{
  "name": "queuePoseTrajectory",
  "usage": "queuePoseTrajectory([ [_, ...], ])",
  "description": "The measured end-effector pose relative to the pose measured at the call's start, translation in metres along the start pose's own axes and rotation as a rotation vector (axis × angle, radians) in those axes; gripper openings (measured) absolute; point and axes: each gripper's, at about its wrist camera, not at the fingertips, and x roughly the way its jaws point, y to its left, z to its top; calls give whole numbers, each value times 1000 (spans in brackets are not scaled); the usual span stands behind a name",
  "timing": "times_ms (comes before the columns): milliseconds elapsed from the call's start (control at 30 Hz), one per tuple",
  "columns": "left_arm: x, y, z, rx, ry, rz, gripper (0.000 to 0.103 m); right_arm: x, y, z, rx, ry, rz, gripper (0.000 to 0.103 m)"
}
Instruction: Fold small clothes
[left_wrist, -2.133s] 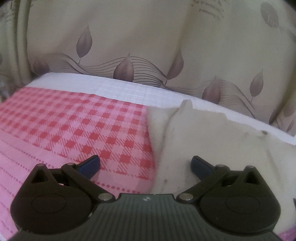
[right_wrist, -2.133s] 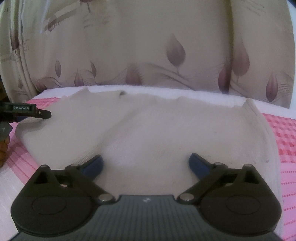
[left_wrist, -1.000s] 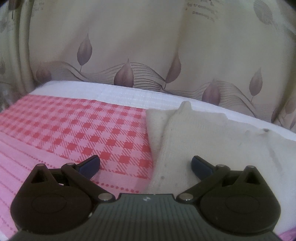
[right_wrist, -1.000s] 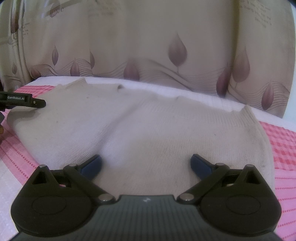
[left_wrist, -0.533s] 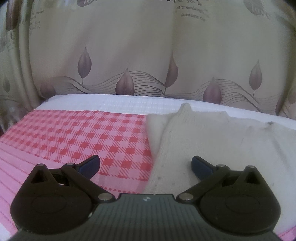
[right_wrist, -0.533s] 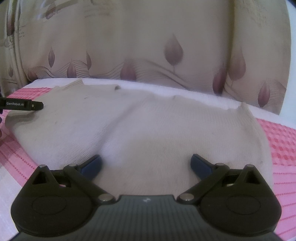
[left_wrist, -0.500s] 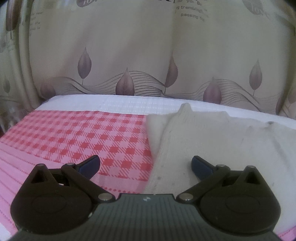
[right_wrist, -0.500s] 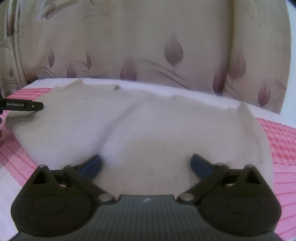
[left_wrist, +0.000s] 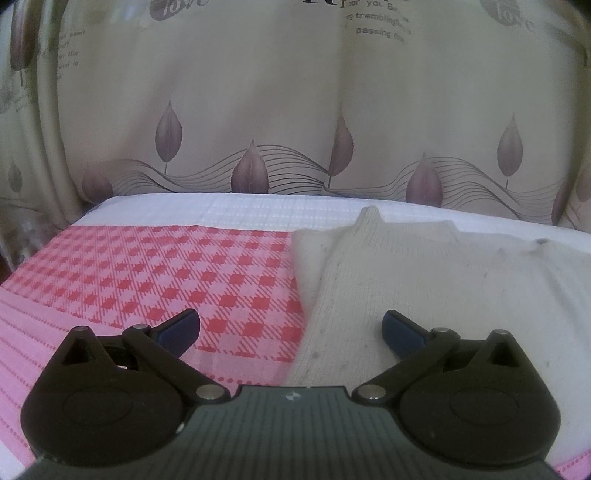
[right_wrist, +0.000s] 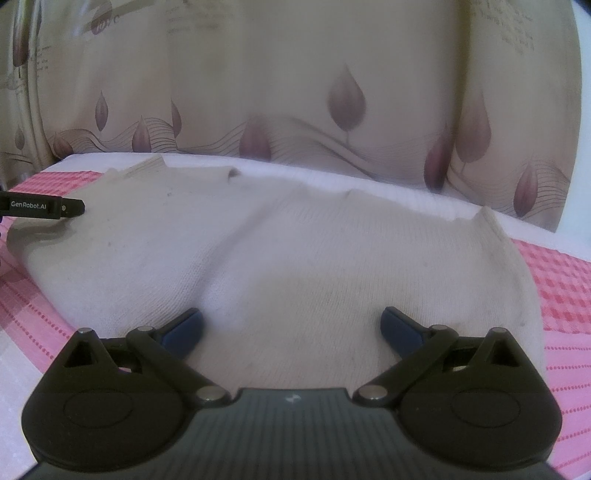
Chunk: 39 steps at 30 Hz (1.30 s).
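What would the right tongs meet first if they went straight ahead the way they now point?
Most likely the cream knitted garment: it fills the view between the open right tongs, spread on the pink checked cloth. Depth is unclear; the leaf-patterned curtain hangs beyond.

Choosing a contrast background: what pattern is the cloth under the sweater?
Red-and-pink check cloth, clearest in the left wrist view.

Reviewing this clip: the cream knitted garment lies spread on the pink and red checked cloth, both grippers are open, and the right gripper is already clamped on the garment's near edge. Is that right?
Not quite. In the right wrist view the right gripper is open above the cream knitted garment, its blue-tipped fingers apart and clamped on nothing. The rest holds: the garment lies spread on the pink and red checked cloth, and the left gripper is open too.
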Motion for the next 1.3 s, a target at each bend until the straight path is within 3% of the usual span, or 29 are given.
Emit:
queuePoseTrajectory([
  [667,0,0,0,-4,4,-7,103,-18,6,-1,-50,-109,-71,103],
  [1300,-1,0,0,1,4,-4,103,-27,7,-3,-40,-160,-72,103],
])
